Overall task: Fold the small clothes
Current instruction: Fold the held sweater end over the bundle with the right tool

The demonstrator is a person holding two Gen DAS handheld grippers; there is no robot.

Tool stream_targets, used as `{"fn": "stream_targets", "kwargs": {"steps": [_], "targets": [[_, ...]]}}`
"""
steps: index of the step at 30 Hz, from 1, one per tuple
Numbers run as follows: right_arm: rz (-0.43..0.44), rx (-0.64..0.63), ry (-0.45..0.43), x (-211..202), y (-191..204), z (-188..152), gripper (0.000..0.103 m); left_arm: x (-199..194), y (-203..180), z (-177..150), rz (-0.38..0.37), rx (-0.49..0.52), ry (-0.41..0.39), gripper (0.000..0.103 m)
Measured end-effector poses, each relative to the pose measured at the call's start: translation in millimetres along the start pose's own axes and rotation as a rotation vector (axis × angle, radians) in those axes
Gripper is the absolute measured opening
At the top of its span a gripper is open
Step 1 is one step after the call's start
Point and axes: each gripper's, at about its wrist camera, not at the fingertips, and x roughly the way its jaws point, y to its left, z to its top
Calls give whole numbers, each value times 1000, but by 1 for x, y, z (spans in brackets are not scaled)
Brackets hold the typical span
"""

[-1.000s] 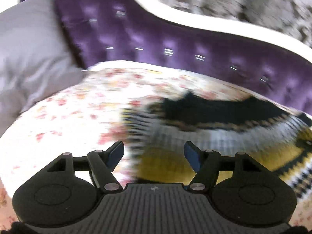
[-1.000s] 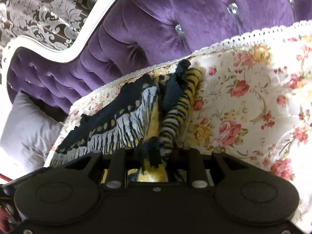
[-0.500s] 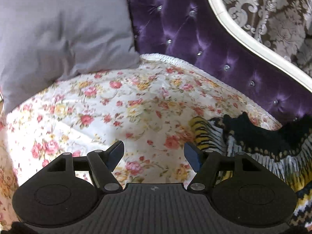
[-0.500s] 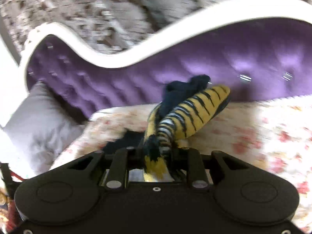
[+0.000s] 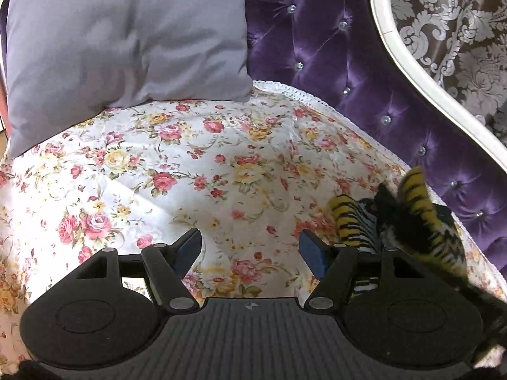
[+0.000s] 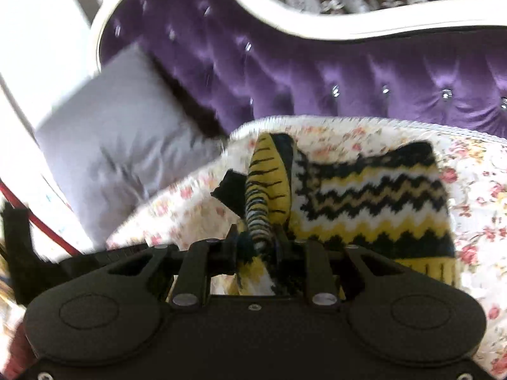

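The knitted garment, a small zigzag-patterned piece in black, yellow and white, lies on the floral bed cover toward the headboard edge of the bed. One part of it, seemingly a sleeve or side edge, is gathered into a striped roll that rises off the cover and runs into the right tool, whose fingers are clamped together on the knit. The rest of the garment spreads flat just to the right of that lifted part in the right wrist view. In the left wrist view the same lifted fold shows at the right edge, beside the left tool.

The left tool stands with its fingers well apart and nothing between them, over bare floral cover near the garment's nearer end.

A grey pillow leans at the head corner of the bed against the purple tufted headboard, which has a white curved frame; patterned wallpaper lies behind.

Judging by this, folding is under way: one side appears to be on its way across the body, not yet laid down. Flattening that fold, folding the other side and the final halving seem left.
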Motion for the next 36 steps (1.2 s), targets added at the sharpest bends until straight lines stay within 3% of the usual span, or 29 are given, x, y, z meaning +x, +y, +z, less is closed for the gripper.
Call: {"fn": "stream_targets", "kwargs": {"steps": [2,5,7,9,14,17,21,25,30,33,35,36], "targets": [[-27,-54,-3,4,8,-9,33,-1,-1,0,-7,-2,-6,67],[-21,-123,-17,5,20,-17,45,-5,-5,0,-24,8,-23,67],[50,-127,-35,1,21,-20,65,-8,-8,-1,-47,22,-42,67],[129,-124,-60,-8,20,-21,65,-12,-12,-3,-66,39,-63,67],[181,-86,-148,-52,0,-19,65,-18,-24,-5,-114,75,-115,67],[111,-58,-196,-74,-18,-24,65,-22,-34,-7,-156,95,-135,67],[-4,-116,-150,-75,-30,-37,65,-26,-56,-15,-195,173,-153,67],[-27,-213,-100,-59,-16,-61,65,-28,-80,-26,-229,277,-164,67],[47,-336,39,-22,15,-98,64,-11,-97,-34,-265,346,-123,67],[37,-367,12,-19,22,-109,65,10,-101,-35,-227,370,-70,67],[62,-339,13,-23,16,-106,65,31,-96,-35,-176,346,-1,72],[70,-331,15,-26,12,-105,65,40,-89,-35,-187,303,30,78]]}}
